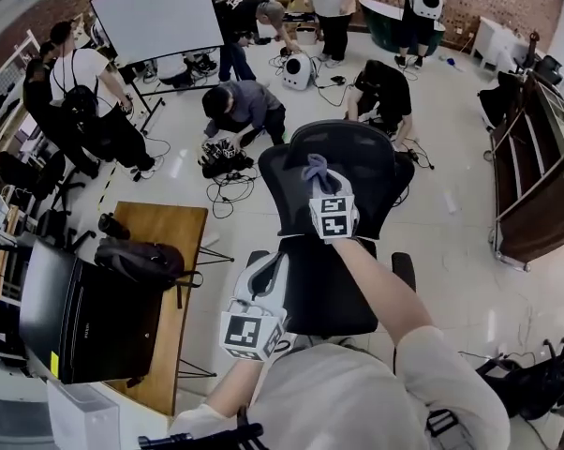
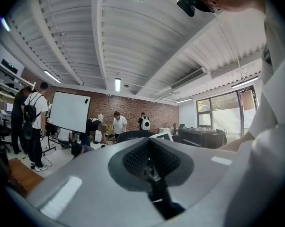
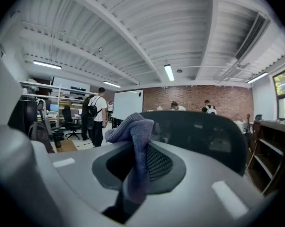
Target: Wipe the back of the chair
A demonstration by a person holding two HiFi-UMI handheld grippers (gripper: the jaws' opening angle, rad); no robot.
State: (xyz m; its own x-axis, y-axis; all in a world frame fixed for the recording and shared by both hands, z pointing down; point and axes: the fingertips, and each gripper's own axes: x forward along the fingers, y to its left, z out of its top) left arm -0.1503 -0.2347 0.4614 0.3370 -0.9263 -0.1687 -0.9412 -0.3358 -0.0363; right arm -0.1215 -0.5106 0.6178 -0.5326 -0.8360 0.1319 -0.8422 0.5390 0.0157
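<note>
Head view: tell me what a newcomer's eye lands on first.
The black office chair stands dead centre, and the right gripper holds a purple-grey cloth at its backrest's top, jaws shut on the cloth. Beyond it, people crouch over cables on the pale floor. The left gripper hangs near the seat, jaws together and empty.

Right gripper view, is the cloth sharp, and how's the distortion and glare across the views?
Right gripper view: the cloth looks slightly soft, close to the lens; black fisheye corners. Left gripper view: ceiling beams bow, the window is blown out. Head view: the glossy floor shows mild glare.
</note>
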